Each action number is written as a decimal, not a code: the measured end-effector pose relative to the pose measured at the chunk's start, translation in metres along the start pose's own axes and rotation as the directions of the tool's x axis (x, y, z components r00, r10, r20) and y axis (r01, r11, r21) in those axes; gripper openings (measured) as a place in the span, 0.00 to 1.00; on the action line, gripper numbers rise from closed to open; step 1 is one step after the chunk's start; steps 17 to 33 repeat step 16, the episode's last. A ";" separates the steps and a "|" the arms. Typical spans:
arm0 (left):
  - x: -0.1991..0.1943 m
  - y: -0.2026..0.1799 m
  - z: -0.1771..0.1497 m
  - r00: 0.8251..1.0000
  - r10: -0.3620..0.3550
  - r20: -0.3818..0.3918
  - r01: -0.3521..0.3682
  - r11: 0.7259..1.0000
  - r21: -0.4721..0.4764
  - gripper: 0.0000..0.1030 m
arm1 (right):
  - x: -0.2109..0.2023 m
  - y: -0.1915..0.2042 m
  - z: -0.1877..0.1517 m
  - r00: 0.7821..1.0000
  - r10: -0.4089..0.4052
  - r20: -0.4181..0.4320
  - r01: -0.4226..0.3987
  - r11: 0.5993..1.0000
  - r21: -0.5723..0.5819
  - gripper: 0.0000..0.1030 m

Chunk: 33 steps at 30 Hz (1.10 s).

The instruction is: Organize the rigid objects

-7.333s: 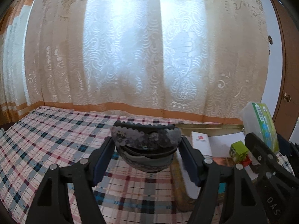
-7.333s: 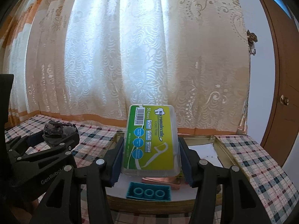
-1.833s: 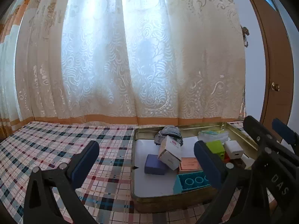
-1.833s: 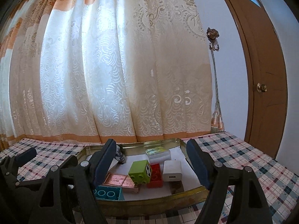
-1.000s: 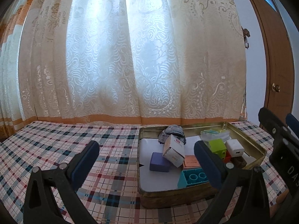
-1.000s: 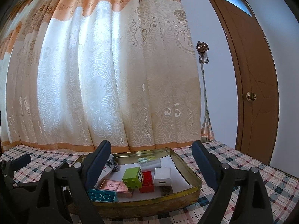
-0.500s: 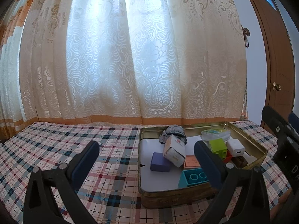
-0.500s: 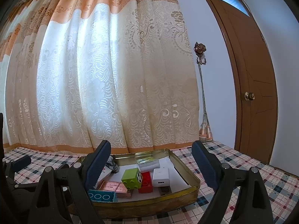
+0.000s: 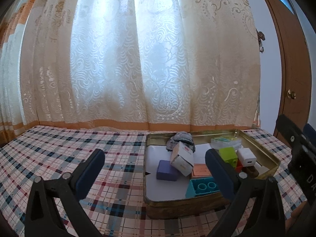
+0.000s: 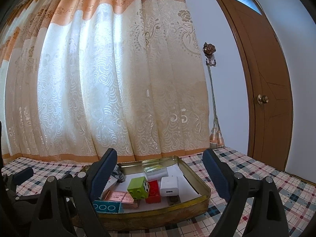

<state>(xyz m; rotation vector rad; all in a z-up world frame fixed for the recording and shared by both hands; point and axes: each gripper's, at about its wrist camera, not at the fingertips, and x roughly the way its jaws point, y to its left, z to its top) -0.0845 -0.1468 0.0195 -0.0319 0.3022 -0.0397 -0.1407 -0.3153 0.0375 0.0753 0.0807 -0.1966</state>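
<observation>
A shallow gold tin (image 9: 262,150) sits on the plaid cloth with a white sheet lining its floor. Everything lies inside the tin. At its back wall a grey crumpled item (image 9: 180,140) rests beside a clear floss box (image 9: 226,141) with a green label. A white carton (image 9: 181,159) leans tilted against the grey item, and just before it lies a purple block (image 9: 166,173). At the tin's front wall a teal brick (image 9: 203,187) lies with its round holes up, and a copper-pink flat case (image 10: 120,196) lies just behind it. Toward the tin's right wall a lime brick (image 10: 138,187) with a football sticker touches a red brick (image 10: 153,191), and a white charger (image 10: 168,183) stands next to that.
</observation>
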 end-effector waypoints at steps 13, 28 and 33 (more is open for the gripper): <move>0.001 -0.001 0.000 1.000 0.008 -0.012 -0.008 1.000 0.010 1.00 | 0.001 -0.001 -0.001 1.000 -0.002 -0.007 0.002 1.000 0.001 0.88; 0.002 -0.001 0.000 1.000 0.008 -0.013 -0.008 1.000 0.013 1.00 | 0.001 -0.002 -0.001 1.000 -0.007 -0.011 0.007 1.000 0.007 0.88; 0.002 -0.001 0.000 1.000 0.008 -0.013 -0.008 1.000 0.013 1.00 | 0.001 -0.002 -0.001 1.000 -0.007 -0.011 0.007 1.000 0.007 0.88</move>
